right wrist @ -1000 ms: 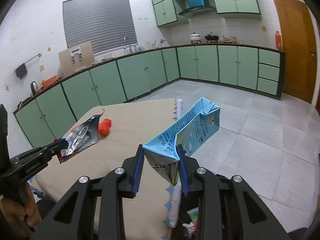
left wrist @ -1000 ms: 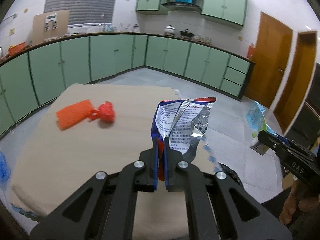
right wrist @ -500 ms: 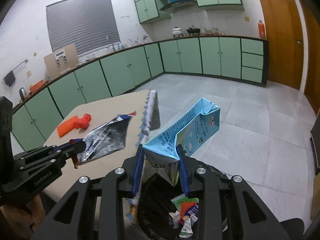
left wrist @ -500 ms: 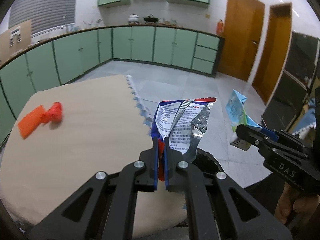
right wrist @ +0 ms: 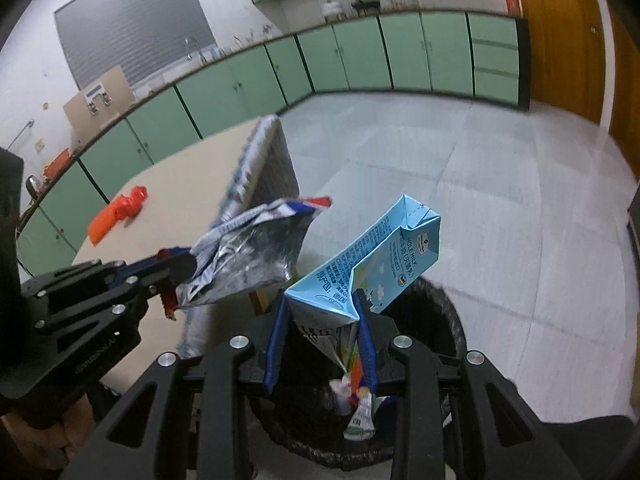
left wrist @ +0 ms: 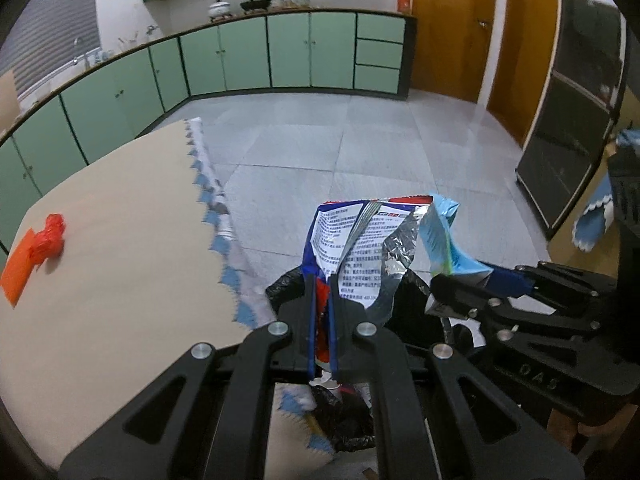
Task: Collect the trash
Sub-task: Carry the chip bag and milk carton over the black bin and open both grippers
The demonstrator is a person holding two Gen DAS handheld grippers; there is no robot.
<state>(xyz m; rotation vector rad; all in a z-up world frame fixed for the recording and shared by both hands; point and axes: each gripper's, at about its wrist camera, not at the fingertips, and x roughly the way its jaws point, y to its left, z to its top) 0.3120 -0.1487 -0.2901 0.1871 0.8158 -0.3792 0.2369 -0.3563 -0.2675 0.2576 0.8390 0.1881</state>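
The floor (right wrist: 460,184) of pale grey tiles fills the middle and right of both views, with green cabinets (left wrist: 288,52) curving along the top and a brown door (left wrist: 448,28) at upper right of the left wrist view. The table (left wrist: 120,248), under a beige cloth with a blue toothed edge, takes the left half of the left wrist view and the left centre of the right wrist view. Just beside its near corner stands the bin (right wrist: 440,316), lined with a black bag, at lower centre of the right wrist view; crumpled scraps (right wrist: 360,416) lie inside it.

The left gripper (left wrist: 322,292) at lower centre is clamped narrow on the wrapper (left wrist: 360,248), a torn foil snack bag that stands up from the jaws, over the bin's black liner (left wrist: 344,420). The right gripper (right wrist: 320,320) at lower centre of its own view is closed on the carton (right wrist: 372,260), a crushed light-blue milk box tilted up to the right, directly above the bin's mouth. Wrapper and carton hang near each other, apart.

On the cloth, at far left in both views, lies an orange net (left wrist: 34,254), well apart from the bin.
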